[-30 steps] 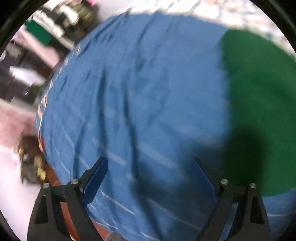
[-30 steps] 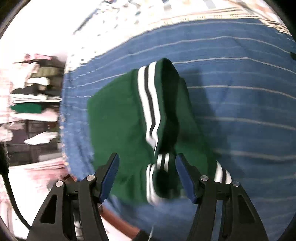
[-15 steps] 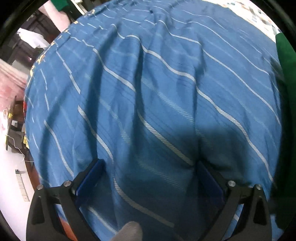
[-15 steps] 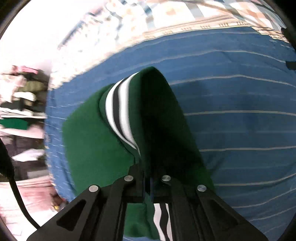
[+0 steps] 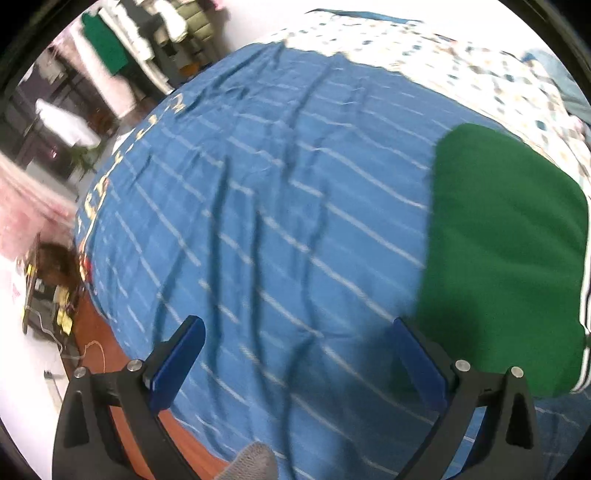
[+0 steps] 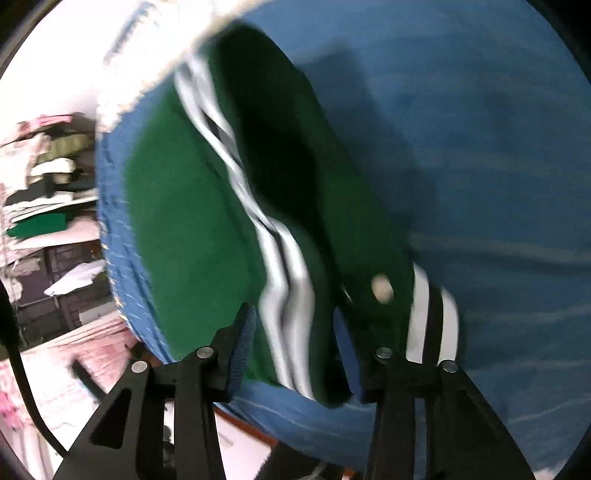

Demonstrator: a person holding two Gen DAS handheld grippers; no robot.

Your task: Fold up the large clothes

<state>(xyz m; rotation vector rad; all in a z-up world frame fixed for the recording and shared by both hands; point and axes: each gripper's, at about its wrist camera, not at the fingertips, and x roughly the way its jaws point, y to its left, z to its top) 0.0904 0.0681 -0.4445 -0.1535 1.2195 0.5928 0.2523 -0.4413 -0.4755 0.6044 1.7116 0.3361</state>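
A green garment [image 5: 506,254] with white and black striped trim lies folded on the blue striped bedsheet [image 5: 266,206], at the right in the left wrist view. My left gripper [image 5: 295,350] is open and empty over the bare sheet, left of the garment. In the right wrist view the garment [image 6: 177,206] fills the middle, its striped band [image 6: 284,291] running between the jaws. My right gripper [image 6: 291,332] is open around the band's lower end, the jaws apart on both sides of the cloth. The view is blurred.
A patterned white quilt [image 5: 461,62] lies beyond the blue sheet. Shelves with stacked clothes [image 5: 147,33] stand to the far left. The wooden bed edge [image 5: 99,350] and floor clutter [image 5: 51,280] are at lower left. A shelf of clothes [image 6: 44,195] shows at left in the right wrist view.
My right gripper was shut on the garment's striped band half a second ago and has opened. My left gripper has pulled back and up, bringing the green garment into view.
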